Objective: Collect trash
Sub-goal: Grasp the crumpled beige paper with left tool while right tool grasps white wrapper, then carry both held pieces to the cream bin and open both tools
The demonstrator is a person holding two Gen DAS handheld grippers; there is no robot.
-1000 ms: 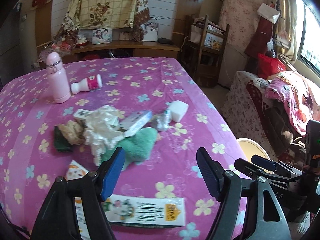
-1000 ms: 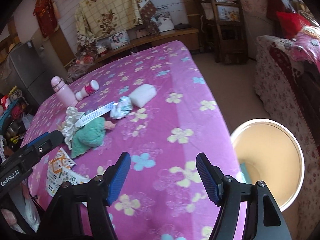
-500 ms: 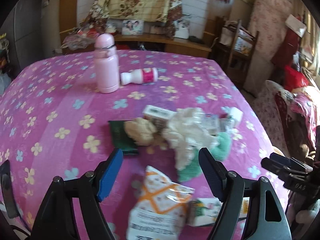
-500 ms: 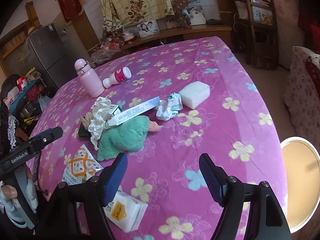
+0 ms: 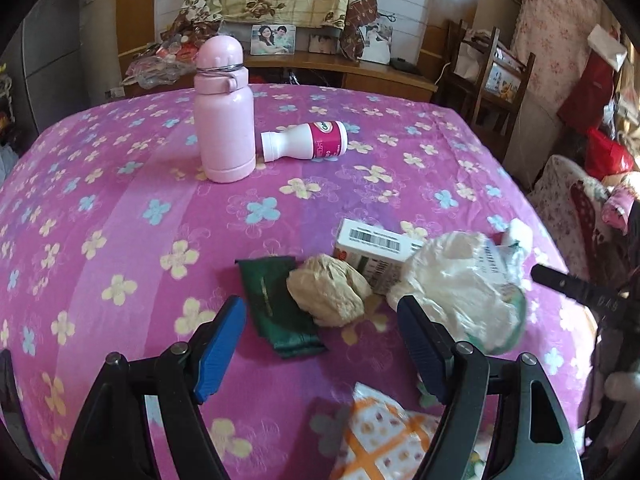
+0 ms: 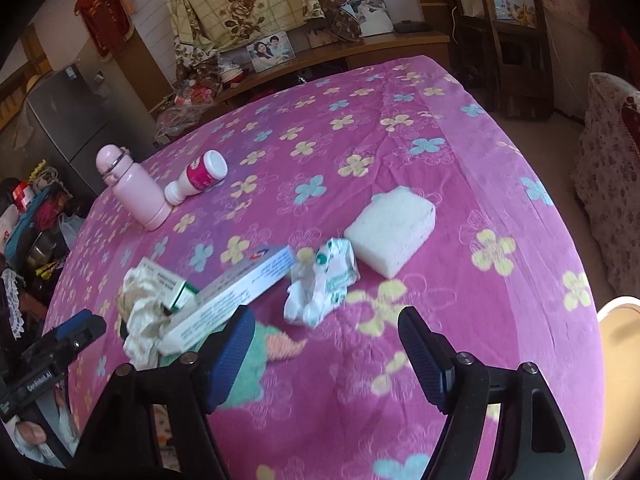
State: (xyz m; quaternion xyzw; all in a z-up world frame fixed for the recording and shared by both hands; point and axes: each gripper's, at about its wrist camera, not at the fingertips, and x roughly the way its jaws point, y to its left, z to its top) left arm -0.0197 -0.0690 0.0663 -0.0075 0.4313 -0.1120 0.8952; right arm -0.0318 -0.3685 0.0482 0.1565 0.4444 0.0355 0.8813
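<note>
Trash lies in a heap on the pink flowered tablecloth (image 5: 120, 208). My left gripper (image 5: 320, 340) is open and empty, just short of a dark green wrapper (image 5: 276, 308) and a beige crumpled wad (image 5: 328, 290); a small white box (image 5: 372, 244), a white crumpled bag (image 5: 460, 288) and an orange-white packet (image 5: 384, 440) lie around. My right gripper (image 6: 326, 348) is open and empty, just before a crumpled white-green wrapper (image 6: 324, 280). A long white box (image 6: 236, 296), green cloth (image 6: 248, 368) and white sponge (image 6: 392, 228) lie close by.
A pink flask (image 5: 224, 112) stands at the back with a white-and-pink bottle (image 5: 308, 140) lying beside it. A round tan bin (image 6: 620, 380) stands below the table's right edge. A wooden chair (image 5: 488, 76) and a cluttered sideboard (image 5: 360, 68) are behind.
Both grippers moved forward and left toward the heap. The left view swung from the table's right edge to the green wrapper and beige wad. The bin slid to the right view's edge.
</note>
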